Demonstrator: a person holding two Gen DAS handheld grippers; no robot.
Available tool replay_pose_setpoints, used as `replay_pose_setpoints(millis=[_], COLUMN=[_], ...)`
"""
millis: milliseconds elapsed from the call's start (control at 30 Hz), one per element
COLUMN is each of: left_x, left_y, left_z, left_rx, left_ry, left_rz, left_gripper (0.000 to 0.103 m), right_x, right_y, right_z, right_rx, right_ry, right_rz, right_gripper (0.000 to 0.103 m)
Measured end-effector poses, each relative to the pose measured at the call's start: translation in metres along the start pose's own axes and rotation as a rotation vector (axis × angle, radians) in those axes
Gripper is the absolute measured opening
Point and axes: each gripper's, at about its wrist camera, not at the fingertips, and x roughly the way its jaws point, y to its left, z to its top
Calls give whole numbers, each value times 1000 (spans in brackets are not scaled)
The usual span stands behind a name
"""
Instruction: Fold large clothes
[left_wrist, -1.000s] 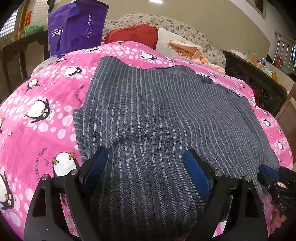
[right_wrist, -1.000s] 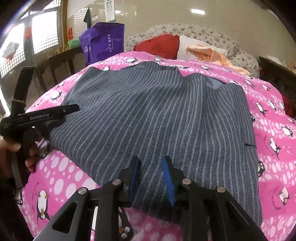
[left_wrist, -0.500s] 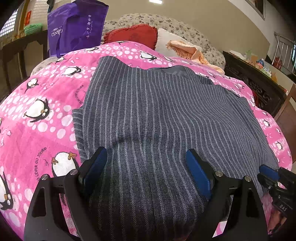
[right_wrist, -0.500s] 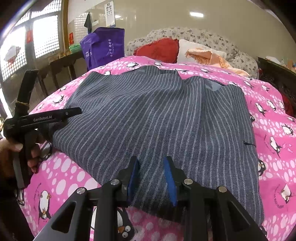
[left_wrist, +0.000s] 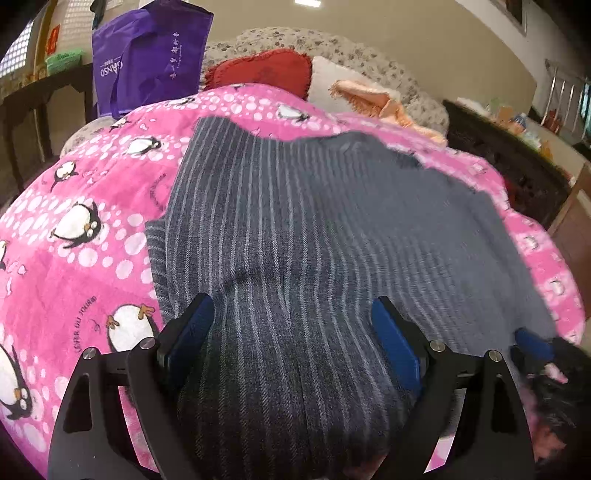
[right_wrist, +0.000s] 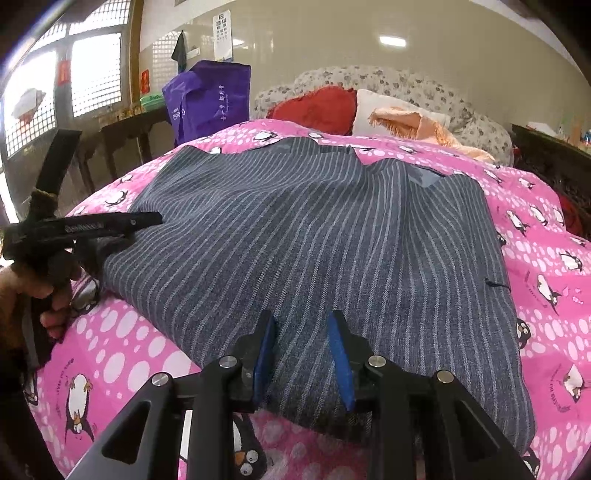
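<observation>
A large grey pinstriped garment (left_wrist: 314, 221) lies spread flat on a pink penguin-print bedcover (left_wrist: 74, 236); it also shows in the right wrist view (right_wrist: 314, 236). My left gripper (left_wrist: 291, 325) is open wide, its blue pads astride the garment's near edge. My right gripper (right_wrist: 302, 343) hovers over the garment's near hem with the jaws partly apart, cloth showing between the pads. The left gripper also shows at the left of the right wrist view (right_wrist: 110, 229), at the garment's left corner.
A purple bag (right_wrist: 207, 99), a red cushion (right_wrist: 314, 109) and an orange cloth (right_wrist: 417, 125) lie at the far end of the bed. A dark wooden table (right_wrist: 122, 129) stands at the left, dark furniture (left_wrist: 517, 162) at the right.
My right gripper has lifted and its jaws have opened a little. The left gripper has stayed open at the near edge; its view is now blurred on the right.
</observation>
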Motion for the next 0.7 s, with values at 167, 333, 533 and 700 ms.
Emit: replay_pose_setpoints(millis=[167, 333, 533, 700], left_x=[-39, -10, 24, 37], left_y=[47, 111, 100, 99], left_z=[18, 29, 42, 53], left_rx=[-117, -273, -231, -210], left_ry=[-47, 88, 178, 199], left_rz=[1, -40, -216, -280], left_gripper=[87, 87, 87, 87], right_x=[0, 0, 0, 0], right_y=[-1, -3, -4, -5], right_z=[-1, -3, -2, -2], right_rx=[1, 8, 11, 14], right_ry=[-7, -19, -20, -23], right_rz=[2, 11, 17, 19], right_gripper=[29, 29, 29, 29])
